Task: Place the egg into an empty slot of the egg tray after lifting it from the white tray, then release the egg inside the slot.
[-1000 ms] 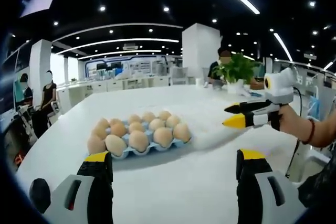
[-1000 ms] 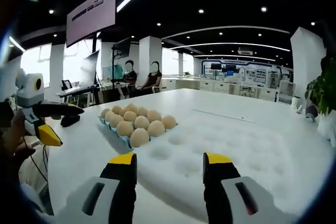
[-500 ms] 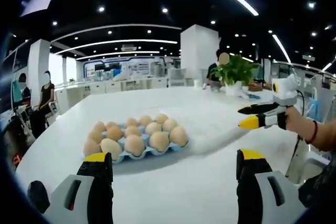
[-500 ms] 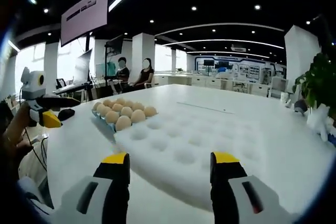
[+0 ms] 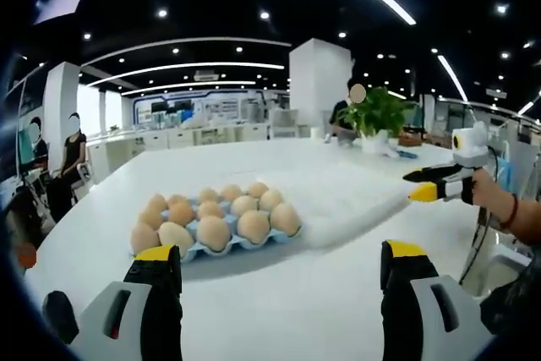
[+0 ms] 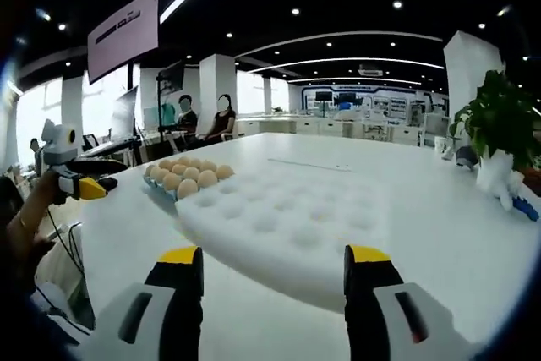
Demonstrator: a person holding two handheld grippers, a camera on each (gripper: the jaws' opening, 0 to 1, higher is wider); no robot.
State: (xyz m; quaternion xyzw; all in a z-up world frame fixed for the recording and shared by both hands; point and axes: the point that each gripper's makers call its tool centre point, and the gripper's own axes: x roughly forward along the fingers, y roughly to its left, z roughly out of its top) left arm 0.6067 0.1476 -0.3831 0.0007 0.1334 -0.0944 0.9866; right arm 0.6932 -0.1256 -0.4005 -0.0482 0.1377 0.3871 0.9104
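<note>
Eggs (image 5: 211,217) sit in a blue egg tray (image 5: 245,245) on the white desk (image 5: 287,310), and the white tray (image 6: 279,226) lies touching the egg tray. The left hand-held gripper (image 5: 279,272) is released, its jaws wide apart and holding nothing, above the desk near the egg tray. The right hand-held gripper (image 6: 275,272) is also released and holds nothing, above the near edge of the white tray. A plant (image 6: 499,137) stands on the desk, well apart from the trays.

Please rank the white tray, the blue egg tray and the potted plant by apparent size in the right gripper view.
1. white tray, nearest the camera
2. potted plant
3. blue egg tray, farther off, so its rank against the plant is unsure
</note>
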